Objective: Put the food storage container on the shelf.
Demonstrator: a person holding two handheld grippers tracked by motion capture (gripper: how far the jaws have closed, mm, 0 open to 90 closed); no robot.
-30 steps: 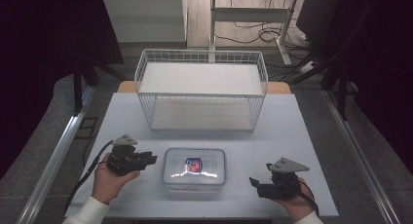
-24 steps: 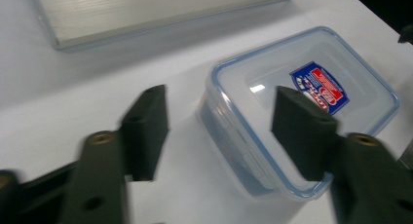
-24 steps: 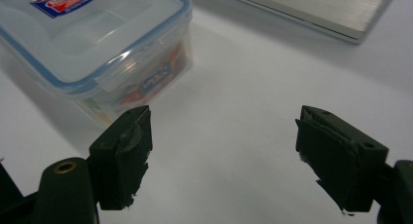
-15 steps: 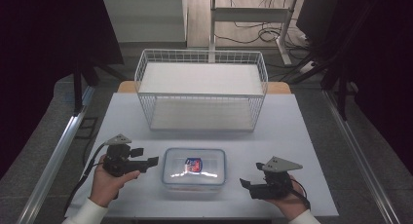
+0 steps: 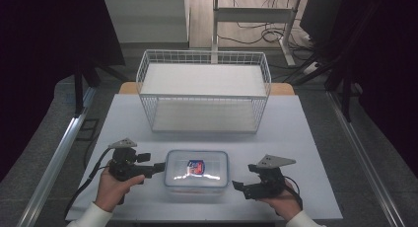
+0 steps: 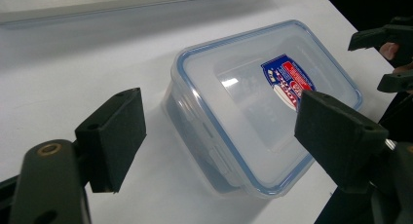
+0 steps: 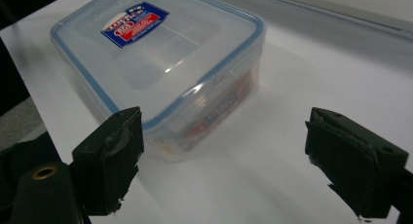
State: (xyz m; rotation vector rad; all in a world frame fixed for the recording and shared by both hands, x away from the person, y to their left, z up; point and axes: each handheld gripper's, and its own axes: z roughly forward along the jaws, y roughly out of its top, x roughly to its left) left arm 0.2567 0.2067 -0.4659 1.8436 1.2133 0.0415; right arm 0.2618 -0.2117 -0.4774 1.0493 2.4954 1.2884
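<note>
table (image 5: 305,138) first: white, broad, running from the person's near edge back to a white wire basket (image 5: 204,91) that stands at its far middle, well apart from everything else. nearer the person, at the middle of the front part of the table, sits a clear plastic container (image 5: 196,172), rectangular, with a blue-rimmed lid shut on top and a red and blue label (image 5: 195,167) on the lid. it rests flat on the table and is held by nothing.

left gripper (image 5: 158,167) comes in from the container's left side, held level in the person's left hand (image 5: 114,186), its tips just beside the container's left end. its jaws have just been opening and stand wide apart; in the left gripper view the container (image 6: 258,107) lies ahead between the two black pads (image 6: 113,136), with neither pad pressing on it.

right gripper (image 5: 237,186) lies off the container's right end, near but apart from it, held in the right hand (image 5: 282,201). its jaws have also just been opening and stand wide; in the right gripper view the container's corner (image 7: 195,92) sits just past the left pad (image 7: 109,160), with bare table between the pads.
</note>
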